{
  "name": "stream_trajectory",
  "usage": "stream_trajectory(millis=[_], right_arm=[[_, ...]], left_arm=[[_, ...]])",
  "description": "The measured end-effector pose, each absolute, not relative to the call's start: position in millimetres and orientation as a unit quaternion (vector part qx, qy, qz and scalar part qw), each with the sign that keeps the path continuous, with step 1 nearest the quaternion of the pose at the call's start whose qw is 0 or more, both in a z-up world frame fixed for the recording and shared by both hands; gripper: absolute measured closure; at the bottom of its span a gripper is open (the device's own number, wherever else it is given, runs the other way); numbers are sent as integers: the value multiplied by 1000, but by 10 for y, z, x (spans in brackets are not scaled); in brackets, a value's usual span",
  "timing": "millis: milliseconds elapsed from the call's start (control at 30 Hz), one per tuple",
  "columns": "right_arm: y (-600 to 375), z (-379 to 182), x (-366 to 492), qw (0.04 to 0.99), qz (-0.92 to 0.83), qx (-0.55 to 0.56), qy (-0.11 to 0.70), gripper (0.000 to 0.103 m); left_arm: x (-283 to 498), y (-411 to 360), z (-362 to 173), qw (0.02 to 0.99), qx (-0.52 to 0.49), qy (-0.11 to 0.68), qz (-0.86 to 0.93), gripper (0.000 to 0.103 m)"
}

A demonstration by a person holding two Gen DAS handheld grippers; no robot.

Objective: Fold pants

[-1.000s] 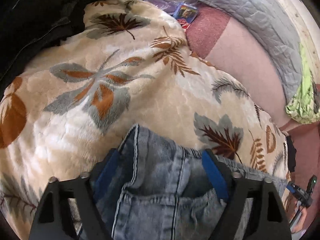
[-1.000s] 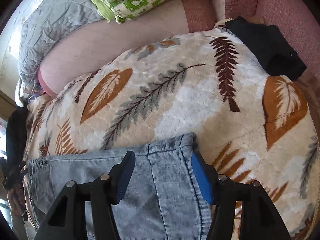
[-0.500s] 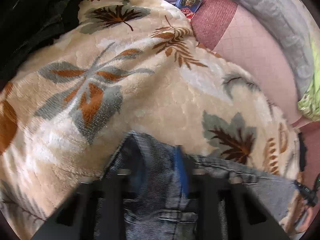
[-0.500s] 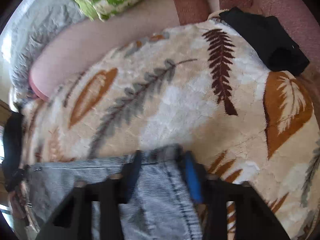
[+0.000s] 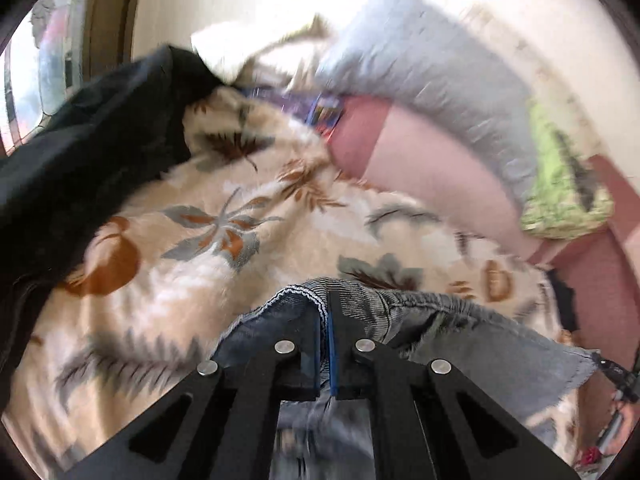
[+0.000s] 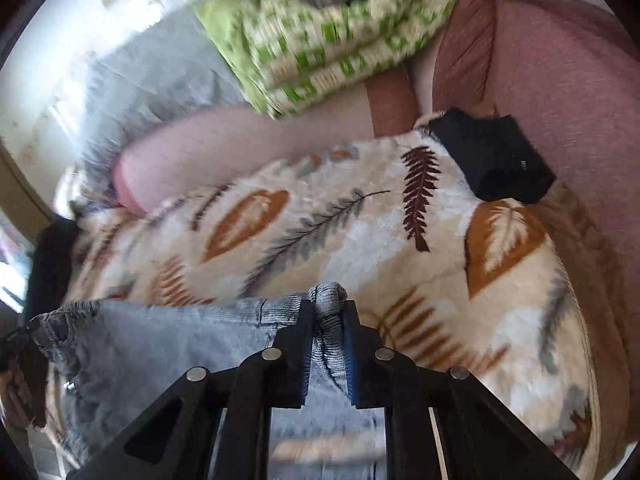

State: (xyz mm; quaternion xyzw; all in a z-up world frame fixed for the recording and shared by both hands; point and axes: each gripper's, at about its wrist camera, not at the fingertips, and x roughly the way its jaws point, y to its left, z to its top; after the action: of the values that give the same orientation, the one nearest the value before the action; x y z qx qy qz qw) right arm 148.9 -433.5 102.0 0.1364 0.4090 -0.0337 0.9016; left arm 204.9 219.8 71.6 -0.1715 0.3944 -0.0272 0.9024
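At six o'clock in each wrist view, the left hand-held gripper (image 5: 325,320) pinches the jeans (image 5: 440,320) waistband, the right hand-held gripper (image 6: 329,320) closing on bunched denim above the leaf-patterned blanket (image 6: 360,224).

One pair of denim pants (image 5: 460,320), one leaf-print blanket (image 6: 360,240), two grippers — left gripper (image 5: 325,312), right gripper (image 6: 329,312) — one grey quilt (image 5: 432,80), one green-patterned bedding bundle (image 6: 332,40).

My two wrist cameras look steeply down, close above the leaf-print blanket (image 5: 192,240) (image 6: 360,232), which both views share.
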Motion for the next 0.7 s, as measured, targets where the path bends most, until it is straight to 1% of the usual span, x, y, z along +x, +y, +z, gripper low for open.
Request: stream_trajectory(millis=[133,233,300,333,367,433,467,500,600,667,700], right_arm=[[-4398,1029,645,908,-19,156,388,89],[-4444,861,104,904,-13,169,393,89],[-4462,660,-185,896,-13,169,411,88],[-4487,503,-321,888,-12,177,425,88],[-4502,346,-393,876,-5,183,446,83],[-4457,4,-504,844,15,174,507,81],[-4436,-90,-551,832,13,163,529,72],[-4449,-122,-608,827,-2,153,540,59],[-4596,112,-699,847,-27,177,500,45],[-4693,375,-632,863,-40,203,460,36],[-4700,427,-579,866,-39,207,454,34]], left_arm=[[1266,2342,848,909,-180,372,-51,100],[770,2458,625,898,-180,396,-63,100],[529,2532,429,889,-178,416,-66,100],[438,2564,248,877,-168,445,-72,100],[389,2592,145,870,-163,461,-68,98],[336,2700,-81,848,-166,501,-53,94],[328,2772,-162,836,-166,521,-37,94],[299,2801,-154,837,-164,521,-22,94],[281,2780,182,868,-116,482,27,92],[286,2628,430,887,-100,451,12,84],[282,2525,519,895,-91,437,2,71]])
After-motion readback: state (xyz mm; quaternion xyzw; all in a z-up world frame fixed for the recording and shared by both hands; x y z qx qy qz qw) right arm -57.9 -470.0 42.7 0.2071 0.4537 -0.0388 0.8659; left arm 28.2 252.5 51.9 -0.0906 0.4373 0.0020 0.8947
